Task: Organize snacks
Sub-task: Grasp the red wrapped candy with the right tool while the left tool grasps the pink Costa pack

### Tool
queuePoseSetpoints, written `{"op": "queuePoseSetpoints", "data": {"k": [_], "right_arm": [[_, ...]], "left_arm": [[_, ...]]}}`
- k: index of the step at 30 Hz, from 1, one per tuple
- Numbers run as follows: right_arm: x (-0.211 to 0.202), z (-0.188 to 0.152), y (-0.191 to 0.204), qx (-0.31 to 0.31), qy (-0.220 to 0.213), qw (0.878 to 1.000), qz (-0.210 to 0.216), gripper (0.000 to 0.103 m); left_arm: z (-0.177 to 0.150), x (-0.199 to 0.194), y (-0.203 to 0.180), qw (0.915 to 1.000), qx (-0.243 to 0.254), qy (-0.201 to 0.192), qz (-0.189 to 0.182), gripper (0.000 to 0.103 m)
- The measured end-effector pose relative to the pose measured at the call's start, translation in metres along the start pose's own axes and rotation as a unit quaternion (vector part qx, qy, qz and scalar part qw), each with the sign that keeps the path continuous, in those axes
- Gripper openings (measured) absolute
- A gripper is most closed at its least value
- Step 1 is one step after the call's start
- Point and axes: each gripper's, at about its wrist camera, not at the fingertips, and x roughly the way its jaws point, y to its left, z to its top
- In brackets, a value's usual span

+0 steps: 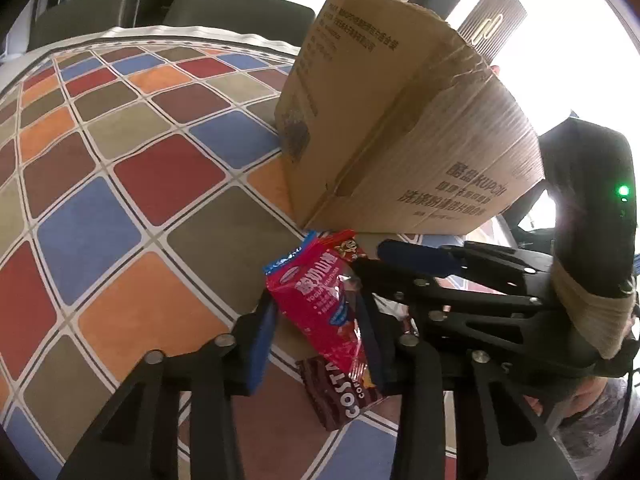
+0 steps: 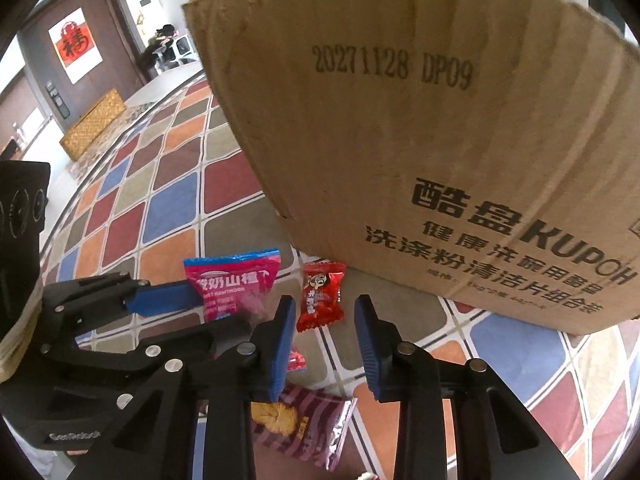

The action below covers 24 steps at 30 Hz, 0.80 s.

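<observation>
The counter's checked cloth of red, blue, orange and olive squares (image 1: pixel 120 184) lies open and bare to the left of the tall brown cardboard box (image 1: pixel 392 120), printed "KUPOH" and "20271128 DP09", which walls off the right. Just before its bottom edge the snacks crowd together. The left gripper (image 1: pixel 316 320) has its jaws closed on the pink and blue snack packet (image 1: pixel 320 300), which reads "YOGURT HAWTHORN". Under it lies the dark brown striped biscuit packet (image 1: pixel 340 392) marked "COSTA". The right gripper (image 2: pixel 324 344) has its jaws apart, gripping nothing, the small red wrapped sweet (image 2: pixel 320 296) just ahead between their tips.
</observation>
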Motion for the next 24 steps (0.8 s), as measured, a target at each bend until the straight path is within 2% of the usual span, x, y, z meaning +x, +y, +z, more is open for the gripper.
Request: {"op": "queuePoseSetpoints", "data": {"k": [4, 11, 22, 24], "right_arm": [[0.007, 0.002, 0.001, 0.003, 0.005, 1.0, 0.005, 0.032], [0.016, 0.002, 0.003, 0.003, 0.01, 1.0, 0.004, 0.024], [-0.005, -0.008, -0.003, 0.026, -0.01, 1.0, 0.003, 0.022], [-0.011, -0.009, -0.006, 0.033, -0.014, 0.999, 0.004, 0.022]], "left_arm": [[0.001, 0.001, 0.0, 1.0, 0.001, -0.001, 0.0, 0.036], [0.0, -0.001, -0.001, 1.0, -0.002, -0.003, 0.009, 0.034], [-0.001, -0.012, -0.015, 0.9986, 0.017, -0.016, 0.048, 0.031], [-0.002, -0.015, -0.019, 0.9982, 0.021, -0.018, 0.054, 0.027]]}}
